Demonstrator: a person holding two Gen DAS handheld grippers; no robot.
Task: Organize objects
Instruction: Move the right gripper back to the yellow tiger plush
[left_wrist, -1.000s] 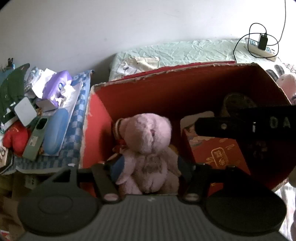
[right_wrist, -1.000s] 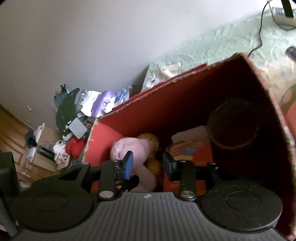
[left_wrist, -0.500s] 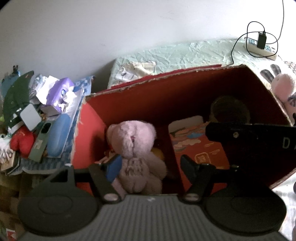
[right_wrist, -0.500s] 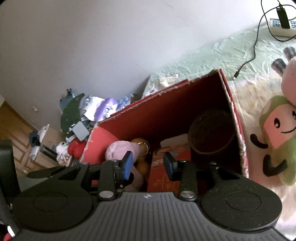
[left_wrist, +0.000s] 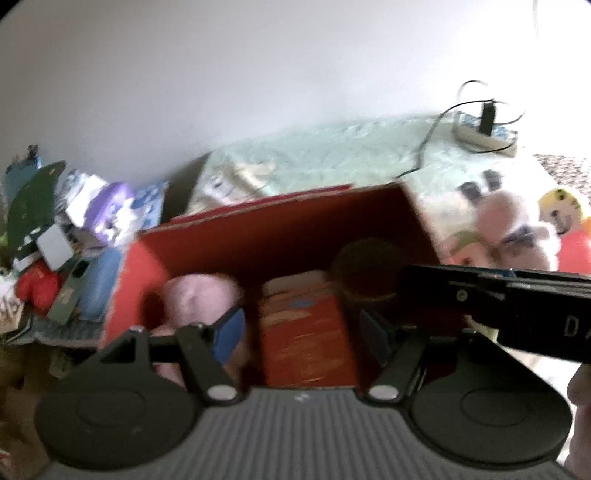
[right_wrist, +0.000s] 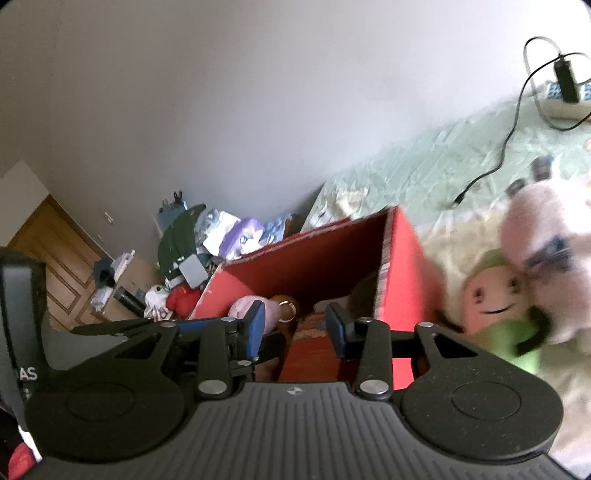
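An open red cardboard box (left_wrist: 280, 229) sits on the bed. Inside it a pink teddy bear (left_wrist: 201, 295) sits at the left, a red printed packet (left_wrist: 306, 343) in the middle and a dark round container (left_wrist: 365, 269) at the right. My left gripper (left_wrist: 301, 328) hovers over the box's near edge, open, with nothing between its pads. The right gripper (right_wrist: 295, 326) is also open and holds nothing, above the near right part of the box (right_wrist: 400, 266). The bear (right_wrist: 243, 306) shows past its left pad. Both views are blurred.
Plush toys lie right of the box: a green-and-peach doll (right_wrist: 491, 291) and a pale pink one (right_wrist: 543, 251). A power strip with a black cable (left_wrist: 484, 133) rests on the green sheet behind. A pile of clutter (left_wrist: 74, 240) lies left of the box.
My left gripper opened and let go of the pink bear, which stays in the box. Both grippers drew back and swung right, bringing the plush toys beside the box into view.
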